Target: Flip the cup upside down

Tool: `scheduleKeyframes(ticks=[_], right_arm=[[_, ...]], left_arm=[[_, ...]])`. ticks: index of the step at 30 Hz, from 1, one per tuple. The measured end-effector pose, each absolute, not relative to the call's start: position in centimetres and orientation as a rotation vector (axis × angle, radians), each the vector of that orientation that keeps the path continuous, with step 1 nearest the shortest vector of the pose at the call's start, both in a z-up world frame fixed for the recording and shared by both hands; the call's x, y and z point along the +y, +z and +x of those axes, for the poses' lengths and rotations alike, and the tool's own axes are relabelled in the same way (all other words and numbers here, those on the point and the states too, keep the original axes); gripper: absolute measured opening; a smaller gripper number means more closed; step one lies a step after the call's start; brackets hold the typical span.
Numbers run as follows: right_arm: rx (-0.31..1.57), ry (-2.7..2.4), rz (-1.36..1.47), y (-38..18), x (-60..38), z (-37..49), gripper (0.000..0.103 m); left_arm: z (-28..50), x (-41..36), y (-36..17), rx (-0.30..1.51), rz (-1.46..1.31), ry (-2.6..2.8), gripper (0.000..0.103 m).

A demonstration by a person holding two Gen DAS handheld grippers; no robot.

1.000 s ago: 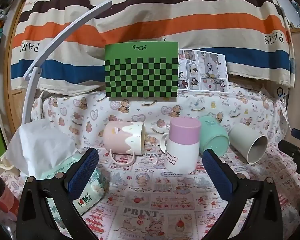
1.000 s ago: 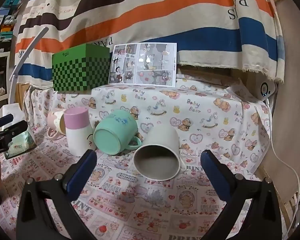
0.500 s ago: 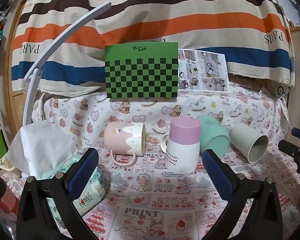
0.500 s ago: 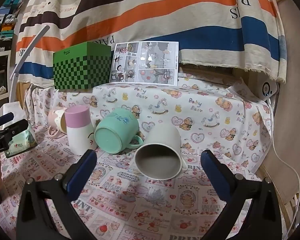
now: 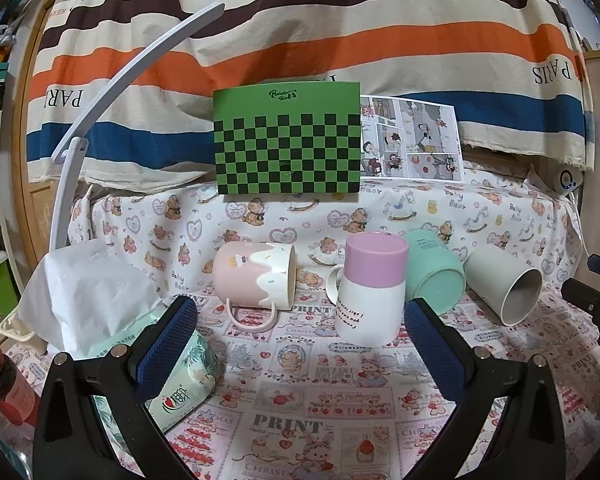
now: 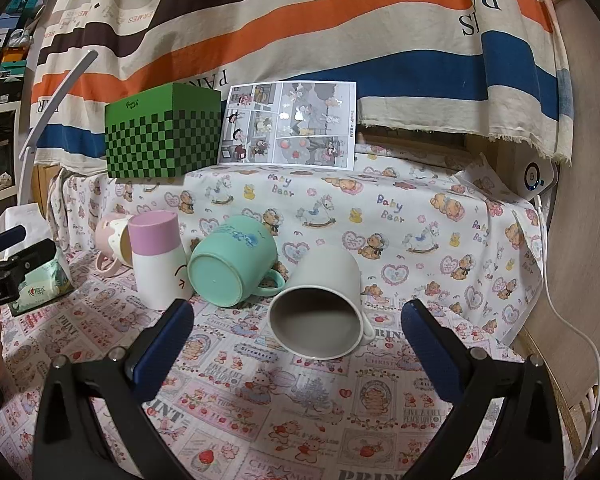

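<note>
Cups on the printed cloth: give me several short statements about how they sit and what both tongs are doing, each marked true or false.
1. The grey cup lies on its side with its mouth toward the right wrist camera. True.
2. The right tongs are shut on the grey cup. False: they are open and hold nothing.
3. The pink-and-white cup stands with its flat pink end up. True.
4. The teal mug stands upright on its base. False: it lies tipped, its base facing the right wrist camera.
5. The pink mug lies on its side, handle toward the cloth. True.
6. The left tongs grip the tissue pack. False: they are open and empty.
</note>
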State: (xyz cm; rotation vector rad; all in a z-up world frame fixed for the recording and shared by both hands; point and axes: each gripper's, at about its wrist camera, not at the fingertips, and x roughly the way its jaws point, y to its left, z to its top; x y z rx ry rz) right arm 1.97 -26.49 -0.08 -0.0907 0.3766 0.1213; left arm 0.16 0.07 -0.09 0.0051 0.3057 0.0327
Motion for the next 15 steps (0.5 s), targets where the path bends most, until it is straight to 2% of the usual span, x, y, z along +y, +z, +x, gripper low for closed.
scheduleKeyframes(ticks=[15], right_arm=[[0.380,0.121,-0.090,-0.11,-26.55,2.05,0.103]], left_arm=[[0.18,0.09,-0.12,0.306,0.006,0.037,0.103]])
